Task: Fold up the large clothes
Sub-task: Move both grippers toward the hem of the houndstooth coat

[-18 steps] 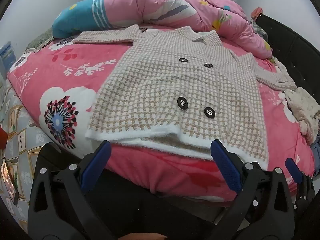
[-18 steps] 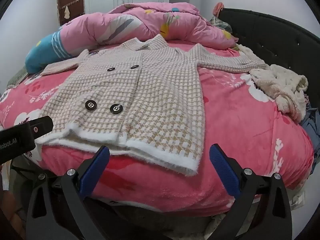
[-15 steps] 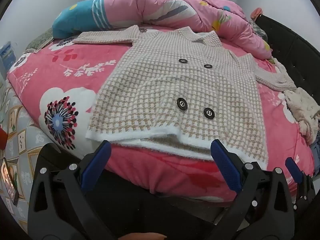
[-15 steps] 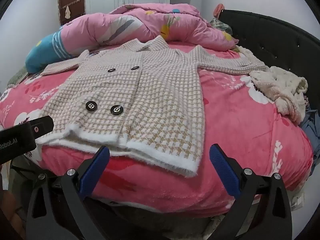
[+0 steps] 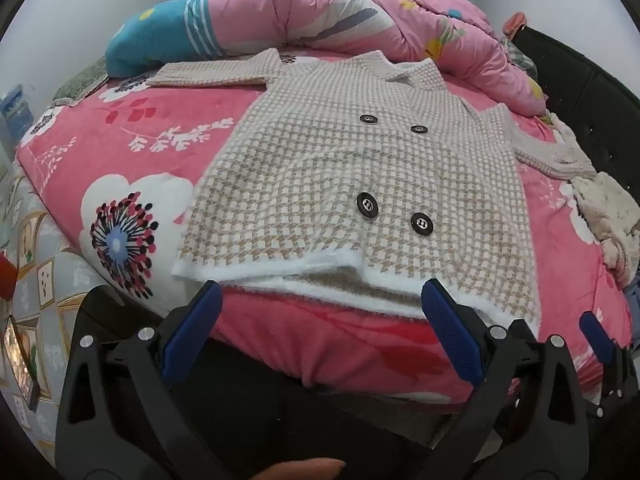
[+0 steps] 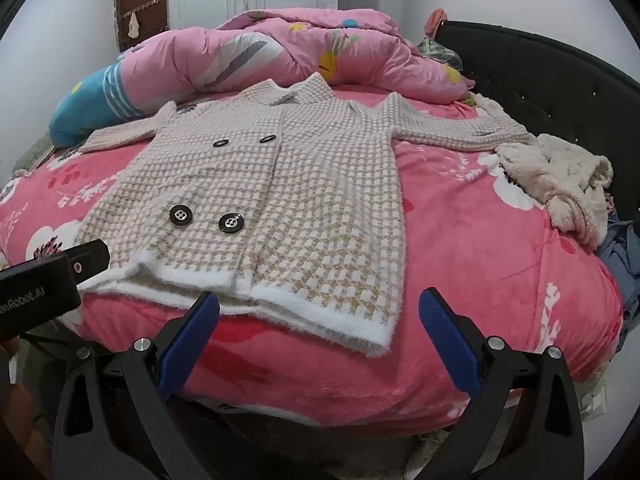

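A beige and white houndstooth coat (image 5: 340, 168) with black buttons lies flat and face up on the pink floral bed (image 5: 132, 148), sleeves spread out to both sides; it also shows in the right wrist view (image 6: 288, 184). Its white fuzzy hem hangs near the bed's front edge. My left gripper (image 5: 320, 300) is open and empty, just short of the hem's left half. My right gripper (image 6: 320, 312) is open and empty, just short of the hem's right corner. The right gripper's blue finger (image 5: 596, 336) shows at the right of the left wrist view.
A bunched pink quilt (image 6: 280, 52) and a blue pillow (image 5: 160, 36) lie behind the coat. A cream fleece garment (image 6: 560, 176) sits on the bed's right side by the black headboard (image 6: 560, 76). The left gripper's body (image 6: 40, 292) shows at the left.
Both views have shifted only slightly; the coat sits a touch higher in frame. Both grippers stay open and nothing was grasped.
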`<state>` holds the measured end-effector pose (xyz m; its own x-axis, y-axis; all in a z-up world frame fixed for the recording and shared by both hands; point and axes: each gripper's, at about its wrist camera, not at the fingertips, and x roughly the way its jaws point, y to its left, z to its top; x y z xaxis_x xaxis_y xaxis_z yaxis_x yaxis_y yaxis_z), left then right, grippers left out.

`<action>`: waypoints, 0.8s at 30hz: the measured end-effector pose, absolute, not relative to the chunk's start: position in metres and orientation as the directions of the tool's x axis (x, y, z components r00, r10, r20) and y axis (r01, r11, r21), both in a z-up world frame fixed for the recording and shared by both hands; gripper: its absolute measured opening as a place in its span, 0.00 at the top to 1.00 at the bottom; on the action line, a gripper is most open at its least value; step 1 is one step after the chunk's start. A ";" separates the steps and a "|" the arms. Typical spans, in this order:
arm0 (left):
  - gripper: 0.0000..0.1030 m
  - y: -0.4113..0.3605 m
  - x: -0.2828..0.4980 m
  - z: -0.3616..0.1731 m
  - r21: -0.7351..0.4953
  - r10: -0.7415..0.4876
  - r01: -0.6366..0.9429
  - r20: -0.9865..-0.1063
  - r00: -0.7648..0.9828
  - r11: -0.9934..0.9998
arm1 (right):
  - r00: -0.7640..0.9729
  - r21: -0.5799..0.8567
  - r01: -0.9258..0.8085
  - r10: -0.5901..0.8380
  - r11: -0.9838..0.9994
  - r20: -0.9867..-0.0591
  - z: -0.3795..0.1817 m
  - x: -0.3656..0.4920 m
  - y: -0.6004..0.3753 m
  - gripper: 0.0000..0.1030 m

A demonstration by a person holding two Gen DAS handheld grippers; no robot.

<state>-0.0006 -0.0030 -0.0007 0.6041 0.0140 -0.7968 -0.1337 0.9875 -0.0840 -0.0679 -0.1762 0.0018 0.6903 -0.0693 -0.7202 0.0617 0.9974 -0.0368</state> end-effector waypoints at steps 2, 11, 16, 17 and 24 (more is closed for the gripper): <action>0.06 -0.002 0.000 -0.002 -0.084 0.014 -0.135 -0.798 0.603 0.987 | 0.692 -0.038 0.068 -0.075 0.997 -0.718 0.003 -0.068 -0.177 0.06; 0.06 0.000 -0.001 -0.007 -0.111 -0.010 -0.129 -0.793 0.609 0.985 | 0.690 -0.049 0.089 -0.097 0.995 -0.717 0.004 -0.068 -0.177 0.06; 0.06 0.003 0.001 -0.012 -0.121 -0.016 -0.137 -0.803 0.595 0.983 | 0.687 -0.047 0.092 -0.098 0.995 -0.720 0.004 -0.068 -0.178 0.06; 0.06 0.003 0.001 -0.013 -0.118 -0.012 -0.139 -0.803 0.596 0.983 | 0.688 -0.047 0.094 -0.099 0.995 -0.719 0.005 -0.068 -0.179 0.06; 0.06 -0.004 -0.001 -0.010 -0.040 0.030 -0.098 -0.780 0.625 0.994 | 0.697 -0.055 0.114 -0.119 0.992 -0.707 0.010 -0.067 -0.180 0.06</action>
